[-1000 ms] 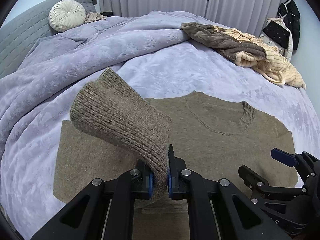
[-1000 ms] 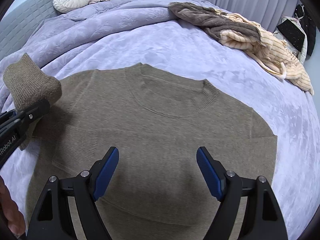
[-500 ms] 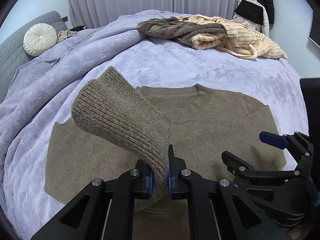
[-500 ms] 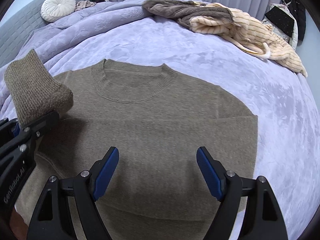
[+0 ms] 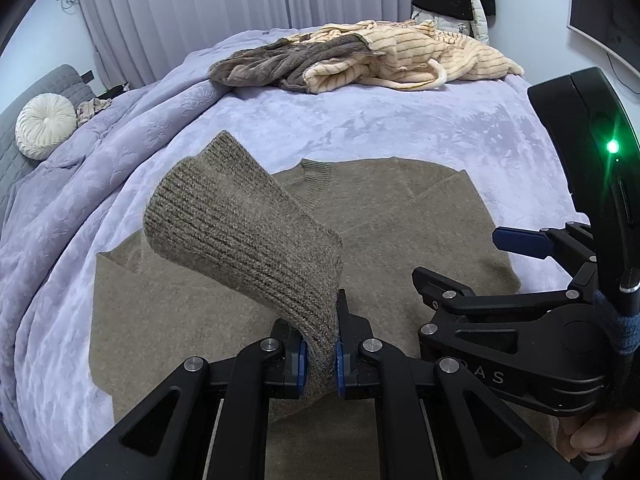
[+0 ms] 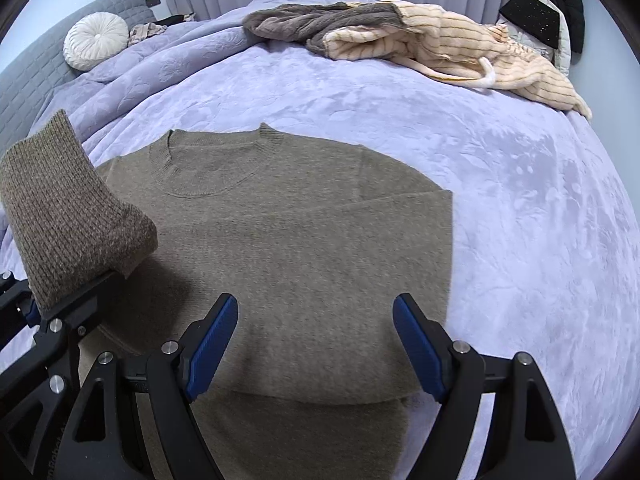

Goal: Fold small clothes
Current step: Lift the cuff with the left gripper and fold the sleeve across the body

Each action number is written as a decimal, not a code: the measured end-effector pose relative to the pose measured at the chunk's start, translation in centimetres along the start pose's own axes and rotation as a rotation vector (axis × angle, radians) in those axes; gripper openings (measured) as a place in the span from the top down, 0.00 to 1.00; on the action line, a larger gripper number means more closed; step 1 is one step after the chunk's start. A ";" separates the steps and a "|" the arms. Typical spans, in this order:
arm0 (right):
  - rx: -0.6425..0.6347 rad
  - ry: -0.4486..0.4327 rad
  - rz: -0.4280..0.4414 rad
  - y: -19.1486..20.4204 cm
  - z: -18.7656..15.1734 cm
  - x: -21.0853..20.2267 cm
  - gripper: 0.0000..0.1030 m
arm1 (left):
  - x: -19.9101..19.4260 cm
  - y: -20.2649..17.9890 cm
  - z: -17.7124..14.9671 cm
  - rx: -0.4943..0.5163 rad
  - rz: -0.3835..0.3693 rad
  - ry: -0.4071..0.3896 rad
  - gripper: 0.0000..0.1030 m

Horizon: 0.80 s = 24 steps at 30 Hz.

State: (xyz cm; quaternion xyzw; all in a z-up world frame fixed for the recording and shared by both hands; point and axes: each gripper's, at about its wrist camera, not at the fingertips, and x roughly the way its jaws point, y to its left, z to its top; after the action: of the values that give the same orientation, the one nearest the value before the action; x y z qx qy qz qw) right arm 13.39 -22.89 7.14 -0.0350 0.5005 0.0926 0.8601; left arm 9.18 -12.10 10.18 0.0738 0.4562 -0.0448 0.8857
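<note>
Presently: my left hand-held gripper (image 5: 320, 354) clamped on sleeve cuff (image 5: 244, 232); right hand-held gripper (image 6: 314, 346) jaws apart above sweater (image 6: 304, 240); bed (image 6: 520, 208); clothes pile (image 6: 400, 36) at 12 o'clock.

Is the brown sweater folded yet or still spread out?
Mostly spread: the brown sweater lies flat on the bed; only its cuff is lifted, clamped in the left tool.

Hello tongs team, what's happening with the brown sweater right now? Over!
Left tongs shut on sweater cuff. Right tongs open, empty, over sweater lying flat on the bed. Nothing in the way.
</note>
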 end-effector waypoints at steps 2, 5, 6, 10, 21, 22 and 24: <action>0.015 -0.005 -0.004 -0.9 -0.2 -0.3 0.20 | 0.2 -0.9 0.3 0.004 -0.005 0.003 0.89; 0.038 -0.006 -0.012 -2.2 -0.7 -0.6 0.20 | 1.0 -2.2 0.4 0.023 -0.001 0.014 0.89; 0.044 -0.005 -0.010 -2.7 -0.8 -0.6 0.20 | 1.4 -2.6 0.3 0.025 -0.004 0.029 0.89; 0.061 -0.003 -0.019 -4.2 -1.6 -0.6 0.20 | 2.0 -3.9 -0.5 0.044 -0.017 0.048 0.89; 0.109 -0.004 -0.017 -6.6 -2.7 -0.7 0.20 | 3.9 -6.6 -1.0 0.084 -0.058 0.103 0.89; 0.115 -0.003 -0.017 -6.8 -2.8 -0.7 0.20 | 4.3 -6.4 -1.1 0.071 -0.070 0.112 0.89; 0.122 0.000 -0.017 -7.0 -2.9 -0.7 0.20 | 4.7 -6.3 -1.3 0.053 -0.076 0.118 0.89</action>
State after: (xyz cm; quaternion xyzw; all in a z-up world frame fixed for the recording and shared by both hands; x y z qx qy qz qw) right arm 11.89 -30.28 6.12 0.0135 0.5047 0.0548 0.8614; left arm 9.95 -18.14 5.04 0.0824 0.5087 -0.0860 0.8527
